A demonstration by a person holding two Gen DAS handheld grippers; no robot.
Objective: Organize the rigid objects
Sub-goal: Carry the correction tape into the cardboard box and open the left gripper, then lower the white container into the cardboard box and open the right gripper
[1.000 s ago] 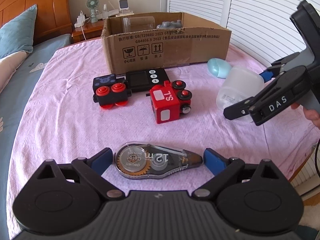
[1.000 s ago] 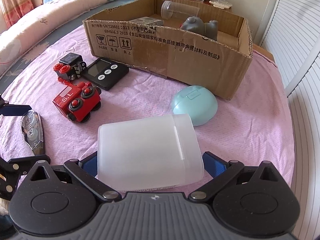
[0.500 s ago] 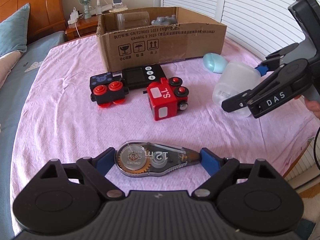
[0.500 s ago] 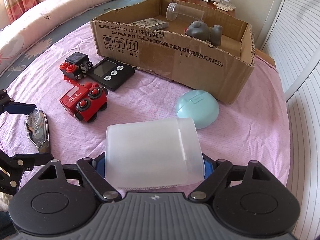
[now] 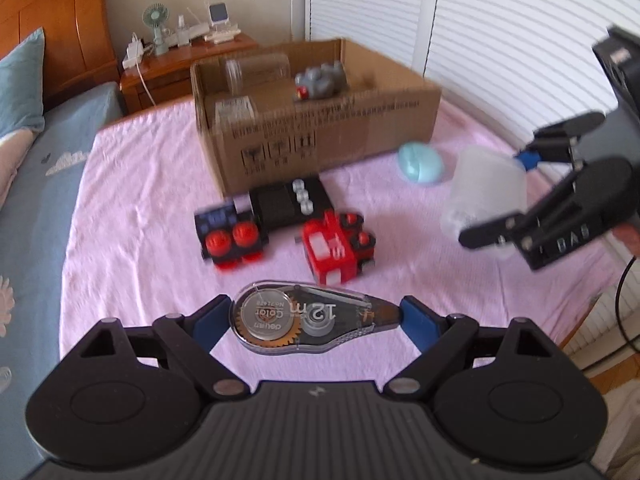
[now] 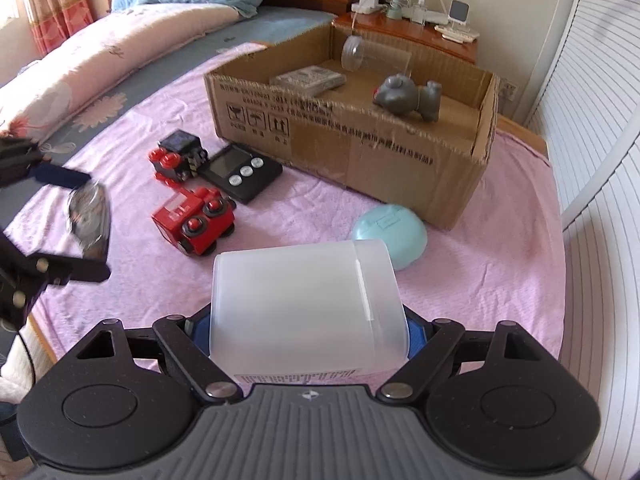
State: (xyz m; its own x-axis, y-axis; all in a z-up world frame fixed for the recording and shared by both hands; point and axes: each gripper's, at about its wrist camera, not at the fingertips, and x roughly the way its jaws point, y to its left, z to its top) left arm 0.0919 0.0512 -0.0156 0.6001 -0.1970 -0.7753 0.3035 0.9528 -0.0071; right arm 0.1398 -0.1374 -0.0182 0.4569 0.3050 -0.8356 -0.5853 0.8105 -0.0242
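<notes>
**Both grippers loaded above the pink sheet**

The left gripper (image 5: 314,322) has its blue pads clamped on the two ends of a clear correction-tape dispenser (image 5: 308,322), which lies crosswise between them, clear of the pink sheet (image 5: 140,208). The right gripper (image 6: 304,320) squeezes a frosted white plastic container (image 6: 300,304) (lid end pointing away from the camera), held above the sheet near its edge.

Still on the sheet: a red toy train (image 6: 194,220), a black toy train with red wheels (image 6: 176,156), a black timer (image 6: 242,172) between them and the cardboard box (image 6: 360,152), and a pale blue oval case (image 6: 390,234) just in front of the box. Inside the box lie a clear jar (image 6: 374,56), a grey figurine (image 6: 408,96) and a flat packet (image 6: 308,78).
</notes>
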